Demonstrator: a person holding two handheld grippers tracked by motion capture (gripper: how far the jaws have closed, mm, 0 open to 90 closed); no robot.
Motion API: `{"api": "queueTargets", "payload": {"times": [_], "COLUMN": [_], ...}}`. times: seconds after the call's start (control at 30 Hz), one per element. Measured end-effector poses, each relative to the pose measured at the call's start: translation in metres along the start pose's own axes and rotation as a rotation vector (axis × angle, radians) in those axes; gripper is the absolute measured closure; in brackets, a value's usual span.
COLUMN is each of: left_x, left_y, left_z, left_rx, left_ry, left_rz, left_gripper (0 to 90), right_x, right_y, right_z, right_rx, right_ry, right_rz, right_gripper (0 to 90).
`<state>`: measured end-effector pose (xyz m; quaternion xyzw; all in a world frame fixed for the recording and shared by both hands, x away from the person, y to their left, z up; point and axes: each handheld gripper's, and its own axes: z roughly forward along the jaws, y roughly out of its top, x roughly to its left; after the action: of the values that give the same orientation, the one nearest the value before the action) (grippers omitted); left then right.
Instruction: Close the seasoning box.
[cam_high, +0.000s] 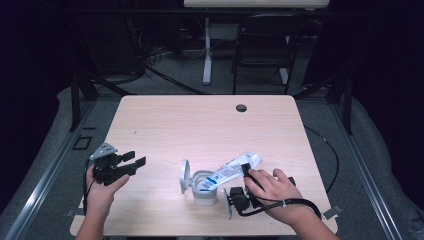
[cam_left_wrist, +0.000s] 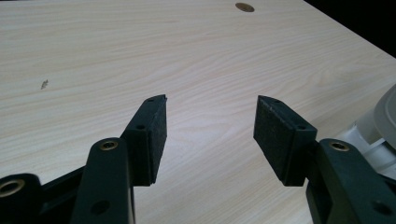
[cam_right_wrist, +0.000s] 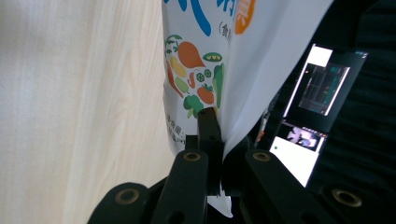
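Observation:
A white pouch (cam_high: 231, 169) with blue print and vegetable pictures (cam_right_wrist: 205, 70) lies tilted, its lower end inside a white round container (cam_high: 204, 190) whose lid (cam_high: 184, 176) stands hinged open at the left. My right gripper (cam_high: 246, 169) is shut on the pouch's upper part; in the right gripper view the jaws pinch its edge (cam_right_wrist: 215, 140). My left gripper (cam_high: 136, 161) is held above the table's left side, apart from everything, jaws open with nothing between the pads (cam_left_wrist: 154, 135).
The light wooden table (cam_high: 200, 125) has a round cable hole (cam_high: 241, 107) near its far edge. A black chair (cam_high: 262, 45) and a white table leg stand behind it. A lit screen (cam_right_wrist: 322, 93) shows in the right gripper view.

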<state>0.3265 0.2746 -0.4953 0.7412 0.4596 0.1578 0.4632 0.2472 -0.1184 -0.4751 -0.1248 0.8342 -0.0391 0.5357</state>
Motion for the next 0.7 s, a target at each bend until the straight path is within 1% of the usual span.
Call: {"api": "queueTargets", "payload": {"times": [0.03, 0.07, 0.1, 0.13, 0.23, 0.27, 0.3, 0.33, 0.37, 0.4, 0.47, 0.5, 0.53, 0.57, 0.6, 0.63, 0.7], "left_x": [0.0, -0.001, -0.001, -0.002, -0.004, -0.005, -0.005, -0.005, -0.005, -0.004, -0.003, -0.003, -0.003, -0.003, -0.003, -0.003, -0.001], "left_y": [0.001, 0.001, 0.002, 0.003, 0.005, 0.005, 0.005, 0.005, 0.005, 0.005, 0.005, 0.005, 0.005, 0.005, 0.005, 0.004, 0.003], "left_z": [-0.001, -0.002, -0.003, -0.005, -0.008, -0.009, -0.01, -0.01, -0.01, -0.01, -0.01, -0.01, -0.01, -0.011, -0.011, -0.011, -0.012], "left_rx": [-0.003, -0.01, -0.01, -0.014, -0.032, -0.033, -0.033, -0.033, -0.035, -0.031, -0.034, -0.037, -0.038, -0.036, -0.038, -0.039, -0.037], "left_ry": [0.0, 0.003, 0.0, -0.001, -0.005, -0.004, -0.006, -0.003, -0.005, -0.006, -0.004, -0.005, -0.004, -0.001, -0.001, 0.001, 0.005], "left_rz": [0.0, 0.0, -0.001, -0.002, 0.005, 0.007, 0.004, 0.007, 0.009, 0.006, 0.003, -0.004, 0.001, 0.001, 0.001, -0.001, -0.005], "left_gripper": [44.7, 44.7, 44.7, 44.6, 44.6, 44.6, 44.6, 44.6, 44.6, 44.7, 44.7, 44.6, 44.7, 44.7, 44.6, 44.6, 44.6], "right_x": [0.0, 0.0, 0.0, 0.0, 0.002, 0.002, 0.004, 0.006, 0.006, 0.007, 0.009, 0.009, 0.009, 0.01, 0.01, 0.012, 0.012], "right_y": [0.0, 0.0, 0.0, 0.001, -0.001, -0.001, -0.003, -0.003, -0.004, -0.005, -0.007, -0.009, -0.009, -0.01, -0.011, -0.012, -0.013], "right_z": [0.0, -0.001, 0.0, -0.001, 0.002, 0.002, 0.003, 0.003, 0.003, 0.004, 0.004, 0.005, 0.004, 0.005, 0.006, 0.007, 0.007], "right_rx": [-0.002, 0.01, 0.004, 0.012, -0.016, -0.002, -0.019, -0.015, -0.017, -0.032, -0.045, -0.052, -0.036, -0.053, -0.06, -0.068, -0.074], "right_ry": [0.004, 0.008, 0.018, 0.031, 0.071, 0.077, 0.081, 0.089, 0.093, 0.095, 0.107, 0.114, 0.122, 0.127, 0.132, 0.137, 0.145], "right_rz": [0.008, 0.017, 0.04, 0.061, 0.166, 0.178, 0.204, 0.228, 0.238, 0.266, 0.318, 0.333, 0.343, 0.375, 0.395, 0.424, 0.464], "right_gripper": [89.6, 89.6, 89.6, 89.6, 89.6, 89.6, 89.6, 89.6, 89.6, 89.6, 89.5, 89.6, 89.6, 89.6, 89.6, 89.6, 89.6]}}
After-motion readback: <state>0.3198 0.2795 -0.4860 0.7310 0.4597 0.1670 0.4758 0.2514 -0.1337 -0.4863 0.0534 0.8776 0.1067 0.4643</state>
